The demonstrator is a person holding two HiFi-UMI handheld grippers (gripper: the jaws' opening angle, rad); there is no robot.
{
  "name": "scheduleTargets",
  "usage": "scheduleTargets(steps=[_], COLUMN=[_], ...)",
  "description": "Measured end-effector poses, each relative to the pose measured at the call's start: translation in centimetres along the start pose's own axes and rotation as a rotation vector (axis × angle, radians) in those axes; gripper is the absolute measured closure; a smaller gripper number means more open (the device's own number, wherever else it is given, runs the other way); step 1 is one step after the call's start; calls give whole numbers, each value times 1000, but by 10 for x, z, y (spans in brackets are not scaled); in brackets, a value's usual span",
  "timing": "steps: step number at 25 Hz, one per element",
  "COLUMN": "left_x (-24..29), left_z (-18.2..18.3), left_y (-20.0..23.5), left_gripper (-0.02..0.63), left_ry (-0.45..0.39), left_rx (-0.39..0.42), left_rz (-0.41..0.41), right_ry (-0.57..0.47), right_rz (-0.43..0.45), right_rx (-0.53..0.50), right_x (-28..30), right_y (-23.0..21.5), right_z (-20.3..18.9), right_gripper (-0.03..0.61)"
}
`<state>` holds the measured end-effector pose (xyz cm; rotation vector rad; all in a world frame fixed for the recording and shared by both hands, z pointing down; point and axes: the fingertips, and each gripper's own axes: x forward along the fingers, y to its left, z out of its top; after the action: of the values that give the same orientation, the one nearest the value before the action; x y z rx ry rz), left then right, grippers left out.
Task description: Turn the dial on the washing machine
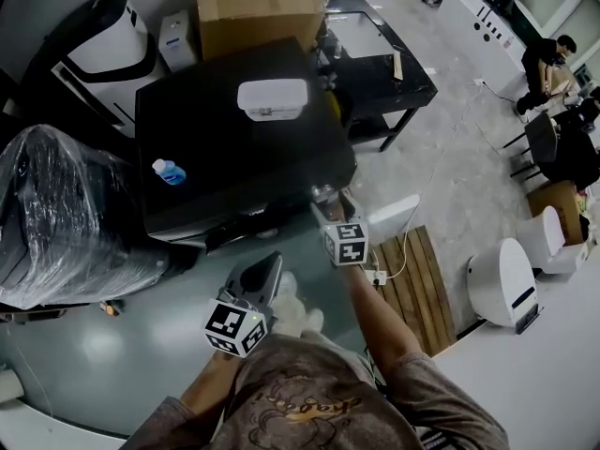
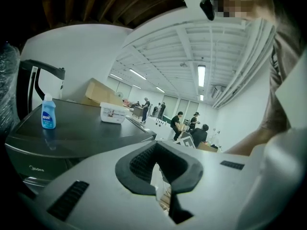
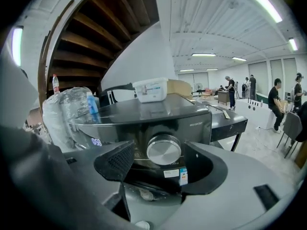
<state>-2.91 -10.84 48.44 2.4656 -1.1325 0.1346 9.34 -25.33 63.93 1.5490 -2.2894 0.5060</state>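
The black washing machine (image 1: 234, 148) stands in front of me. Its round silver dial (image 3: 164, 149) sits on the front panel near the right corner. My right gripper (image 3: 160, 164) is open, one jaw on each side of the dial and neither pad touching it. From the head view, the right gripper (image 1: 328, 200) reaches to the machine's front right corner. My left gripper (image 1: 272, 262) is held back near my body, away from the machine. It looks past the machine's right side, and its black pads (image 2: 139, 164) meet at the tips with nothing between them.
A white lidded box (image 1: 272, 98) and a small blue bottle (image 1: 169, 171) rest on the machine's top. A plastic-wrapped bundle (image 1: 56, 214) stands to its left, a cardboard box (image 1: 258, 7) behind it. A black table (image 1: 375, 64) and a wooden pallet (image 1: 417, 284) are on the right.
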Motion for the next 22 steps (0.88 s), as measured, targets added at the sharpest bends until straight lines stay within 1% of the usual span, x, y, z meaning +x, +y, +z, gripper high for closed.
scheduleTargets(steps=[3,8,11,13,16,20,22], left_x=[1,0,1,1,2,5,6], left_z=[0,1,2,1,0,-2,-2], left_y=[5,14,15,16,16,13,13], left_gripper=[621,621,621,621,621,621,621], left_ry=[0,-6,-11,-10,-2,11,12], left_rx=[-7,-17,-21,-21,-18,-17,-20], left_rz=[11,38,45,46,41,30,26], right_ry=[24,66,60,47,28,-12,-29], right_rz=[-8,-2,-10,2,40,105,130], right_rx=[0,-17,1,30,131,358,443], right_x=[15,23,24,24,25,24,24], right_y=[-6,-7,-10,-10,-11,-14,-14], right_z=[-6,-13,-12,-13,-14,-15,-16], right_gripper=[293,295,313,313,314,316,316])
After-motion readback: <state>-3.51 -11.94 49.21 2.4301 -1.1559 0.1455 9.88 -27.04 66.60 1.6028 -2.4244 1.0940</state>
